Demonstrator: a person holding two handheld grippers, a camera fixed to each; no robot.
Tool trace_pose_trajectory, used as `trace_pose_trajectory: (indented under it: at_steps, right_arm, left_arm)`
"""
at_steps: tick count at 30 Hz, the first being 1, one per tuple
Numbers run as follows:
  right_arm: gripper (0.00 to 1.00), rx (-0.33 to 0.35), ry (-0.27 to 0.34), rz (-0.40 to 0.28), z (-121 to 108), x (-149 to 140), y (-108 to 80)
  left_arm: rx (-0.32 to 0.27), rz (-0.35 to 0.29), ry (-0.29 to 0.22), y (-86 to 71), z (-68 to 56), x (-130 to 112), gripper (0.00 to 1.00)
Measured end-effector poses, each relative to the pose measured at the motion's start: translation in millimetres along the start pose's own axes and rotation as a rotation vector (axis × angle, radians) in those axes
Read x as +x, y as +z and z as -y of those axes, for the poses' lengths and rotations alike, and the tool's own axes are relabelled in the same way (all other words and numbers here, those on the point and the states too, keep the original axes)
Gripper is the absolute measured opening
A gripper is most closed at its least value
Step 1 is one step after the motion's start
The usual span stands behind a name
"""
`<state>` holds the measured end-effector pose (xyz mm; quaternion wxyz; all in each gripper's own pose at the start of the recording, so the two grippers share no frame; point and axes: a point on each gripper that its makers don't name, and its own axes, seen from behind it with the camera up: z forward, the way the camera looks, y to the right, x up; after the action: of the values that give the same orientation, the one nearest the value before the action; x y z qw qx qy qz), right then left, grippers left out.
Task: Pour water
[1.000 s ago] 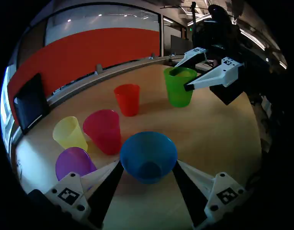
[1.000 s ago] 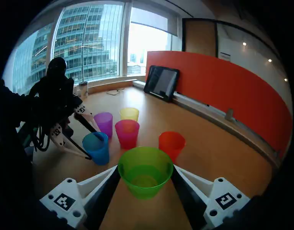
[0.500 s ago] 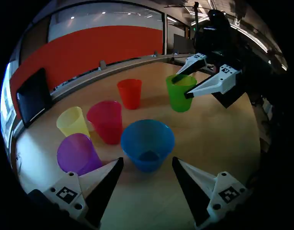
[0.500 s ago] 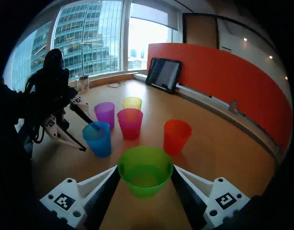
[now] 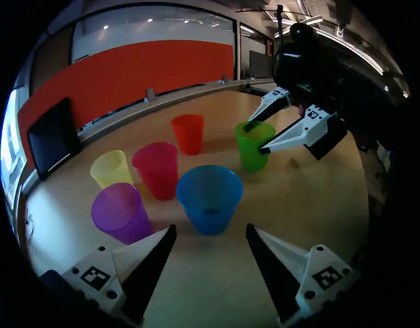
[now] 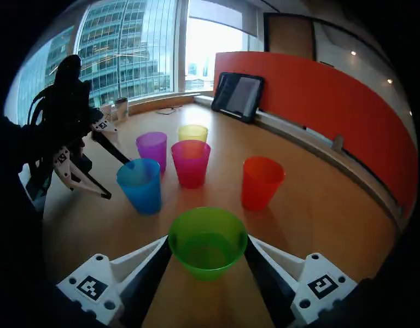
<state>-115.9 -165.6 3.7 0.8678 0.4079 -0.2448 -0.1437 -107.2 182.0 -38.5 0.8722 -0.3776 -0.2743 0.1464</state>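
Blue plastic cup (image 5: 209, 199) being left released, left gripper (image 5: 210, 227) being drawn back open, green plastic cup (image 6: 207, 257) being kept clasped by right gripper (image 6: 208, 239).

Left tongs (image 5: 210, 226) gape near blue cup (image 5: 209, 199); right tongs (image 5: 252, 138) clamp green cup (image 5: 252, 158).

The left gripper (image 5: 210, 229) and the right gripper (image 6: 208, 240) each had two white fingers (image 5: 297, 262) with black inner faces, tapering to points. Every finger bore a square black-and-white marker (image 5: 98, 279) near its base, beside small dark screws (image 5: 116, 296). Behind the fingers sat a black housing (image 5: 326, 139).
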Motion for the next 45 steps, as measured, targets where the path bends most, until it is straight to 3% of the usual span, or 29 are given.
trace_pose_trajectory:
  at_steps: [20, 27, 45]
  right_arm:
    - [0.93, -0.022, -0.007, 0.030, 0, -11, -0.4]
    - [0.99, -0.040, -0.005, 0.033, -2, -14, -2.6]
    - [1.00, -0.102, 0.022, 0.005, -2, -28, -40.8]
  left_arm:
    - [0.001, -0.016, 0.011, -5.9, -0.4, 3, 0.94]
    - [0.003, -0.024, 0.005, -7.4, -0.3, 6, 0.94]
    - [0.093, -0.074, -0.031, -30.9, 19.1, 10, 0.94]
